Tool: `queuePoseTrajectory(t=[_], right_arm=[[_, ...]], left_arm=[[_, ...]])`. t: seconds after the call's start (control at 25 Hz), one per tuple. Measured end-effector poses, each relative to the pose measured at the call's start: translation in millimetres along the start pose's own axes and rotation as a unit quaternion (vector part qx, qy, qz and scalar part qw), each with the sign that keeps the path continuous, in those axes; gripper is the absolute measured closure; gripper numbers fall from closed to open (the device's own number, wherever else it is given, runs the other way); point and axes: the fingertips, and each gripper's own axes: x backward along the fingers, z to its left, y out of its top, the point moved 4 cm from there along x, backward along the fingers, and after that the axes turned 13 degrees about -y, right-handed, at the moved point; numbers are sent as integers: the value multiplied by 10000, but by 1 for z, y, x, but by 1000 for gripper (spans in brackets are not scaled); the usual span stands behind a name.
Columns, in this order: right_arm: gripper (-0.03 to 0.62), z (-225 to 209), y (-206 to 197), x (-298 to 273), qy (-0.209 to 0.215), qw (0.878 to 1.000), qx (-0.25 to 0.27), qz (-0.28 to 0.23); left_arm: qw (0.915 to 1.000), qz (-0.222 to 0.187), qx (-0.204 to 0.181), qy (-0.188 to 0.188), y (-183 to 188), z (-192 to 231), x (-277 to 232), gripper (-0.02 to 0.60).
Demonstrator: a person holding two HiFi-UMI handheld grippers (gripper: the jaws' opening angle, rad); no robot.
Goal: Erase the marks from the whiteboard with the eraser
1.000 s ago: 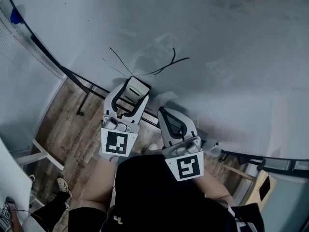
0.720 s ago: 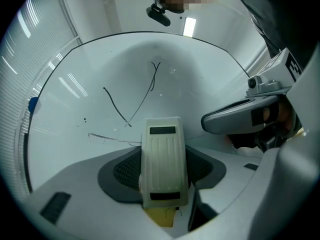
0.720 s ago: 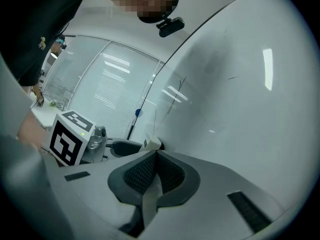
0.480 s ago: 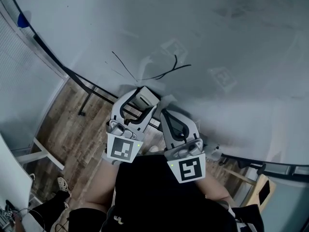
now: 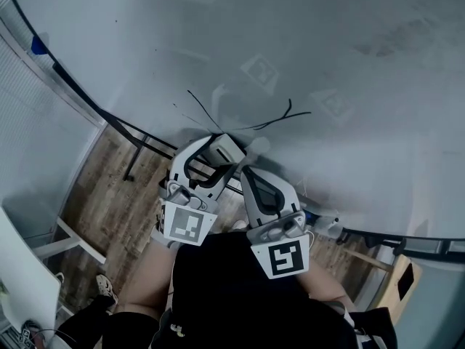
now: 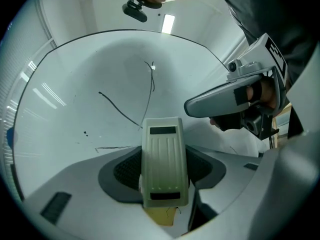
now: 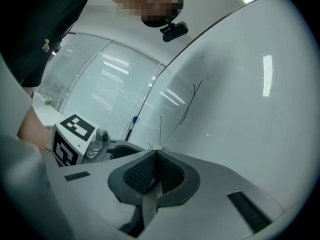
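Wood-plank floor (image 5: 102, 187), window blinds (image 7: 95, 84)

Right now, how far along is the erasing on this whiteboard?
Done: the left gripper is shut on the eraser. In hand: it holds the eraser just below the black marker lines. Left: all those lines on the whiteboard look unwiped. The right gripper is shut and empty.

wiping face of eraser (image 6: 164, 154) hidden inside my left gripper (image 6: 165, 171), can't tell if it touches whiteboard (image 6: 90, 84), whiteboard edges cut off, specks (image 6: 85, 132) too small to tell
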Motion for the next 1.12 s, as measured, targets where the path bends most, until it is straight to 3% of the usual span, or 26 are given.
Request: queuePoseTrajectory(t=[0.44, 0.48, 0.6, 0.64, 0.8, 1.12], right_arm=[[566, 18, 4, -12, -240, 9997, -54, 66], [566, 19, 4, -14, -239, 9997, -58, 74], [566, 20, 2, -13, -239, 9996, -62, 119], [566, 19, 1, -12, -244, 9996, -68, 132], [566, 10, -7, -2, -289, 9993, -159, 154], [566, -5, -14, 12, -271, 9993, -194, 162]], left_arm=[[9965, 203, -669, 466, 10, 95, 44, 319], [9967, 165, -595, 536, 10, 103, 47, 319], [9927, -251, 320, 1134, 10, 132, 62, 319], [9906, -310, 382, 1275, 11, 142, 68, 318], [9917, -291, -90, 1252, 7, 157, 74, 318], [9895, -419, 259, 1357, 17, 138, 60, 321]])
